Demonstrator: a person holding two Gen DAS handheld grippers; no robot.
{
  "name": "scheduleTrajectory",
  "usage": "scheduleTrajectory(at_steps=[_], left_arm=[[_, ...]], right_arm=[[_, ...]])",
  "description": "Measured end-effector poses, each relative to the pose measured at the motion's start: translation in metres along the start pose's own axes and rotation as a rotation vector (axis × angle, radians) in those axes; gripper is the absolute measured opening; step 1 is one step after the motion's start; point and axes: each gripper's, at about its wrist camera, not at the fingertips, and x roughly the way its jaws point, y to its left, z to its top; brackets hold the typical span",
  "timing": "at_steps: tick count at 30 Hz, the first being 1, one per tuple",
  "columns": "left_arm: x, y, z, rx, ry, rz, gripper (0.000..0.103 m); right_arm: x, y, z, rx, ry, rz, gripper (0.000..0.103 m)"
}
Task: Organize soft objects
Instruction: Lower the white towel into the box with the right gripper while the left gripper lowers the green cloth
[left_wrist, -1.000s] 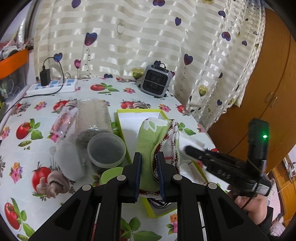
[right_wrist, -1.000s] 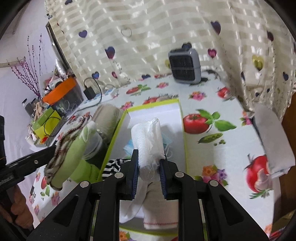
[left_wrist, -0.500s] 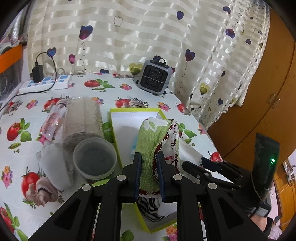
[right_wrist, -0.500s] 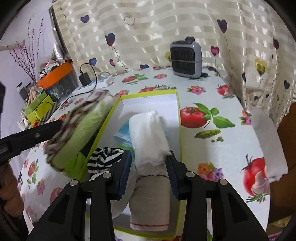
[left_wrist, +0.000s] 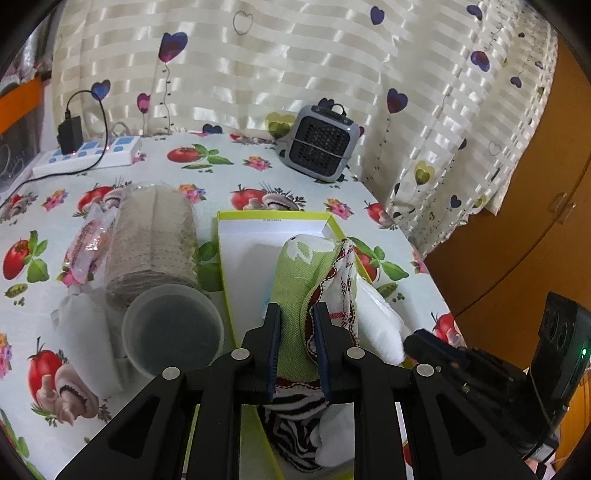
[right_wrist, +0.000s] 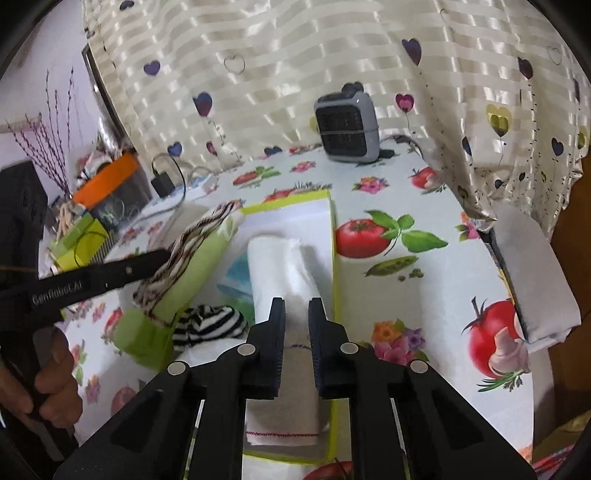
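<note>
So a second ago our right gripper (right_wrist: 296, 306) was pinching the rolled white towel (right_wrist: 280, 266) over the green-rimmed box (right_wrist: 333, 236). Now the towel lies in the box along its right wall, centre of the right wrist frame, and the jaws are parted with nothing between them, hanging just above the towel's near end. We read that as the drop being done: one soft thing filed.

Our left gripper (left_wrist: 297, 314) hasn't let go of anything. It's still clamped on the green sock (left_wrist: 295, 280) with the red-and-white patterned trim, lower middle of the left wrist frame. Compared with a second ago the box sits more squarely under it and the sock hangs over the box's left half, above the zebra-striped fabric (left_wrist: 295, 424) already in there. In the right wrist view the sock shows at centre left, slanting over the box's left rim.

What that means for us: the right side looks free to back off, and the sock is probably next to go down beside the towel. The beige cloth roll (left_wrist: 155, 243) and the plastic tub (left_wrist: 171, 332) sit left of the box, untouched.
</note>
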Motion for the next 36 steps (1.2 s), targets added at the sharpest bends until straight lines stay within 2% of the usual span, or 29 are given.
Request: scheduleTrajectory(at_steps=[8, 20, 21, 23, 24, 25, 36], left_arm=[[0.007, 0.003, 0.003, -0.006, 0.021, -0.011, 0.017], [-0.024, -0.003, -0.012, 0.032, -0.008, -0.012, 0.019], [-0.027, -0.003, -0.013, 0.037, -0.012, -0.011, 0.019], [-0.036, -0.005, -0.017, 0.05, -0.021, -0.007, 0.019], [-0.04, -0.005, -0.018, 0.053, -0.025, -0.006, 0.019], [-0.044, -0.006, -0.02, 0.055, -0.029, -0.007, 0.019], [-0.085, -0.001, -0.044, 0.059, -0.06, 0.014, 0.019]], right_arm=[[0.023, 0.0, 0.006, 0.018, 0.043, 0.04, 0.012], [-0.006, 0.015, -0.001, -0.043, 0.004, 0.015, 0.017], [-0.008, 0.018, -0.001, -0.051, 0.001, 0.016, 0.019], [-0.016, 0.025, -0.003, -0.067, -0.009, 0.02, 0.029], [-0.02, 0.028, -0.003, -0.074, -0.015, 0.022, 0.038], [-0.024, 0.031, -0.004, -0.082, -0.022, 0.023, 0.04], [-0.052, 0.063, -0.016, -0.148, -0.041, 0.041, 0.04]])
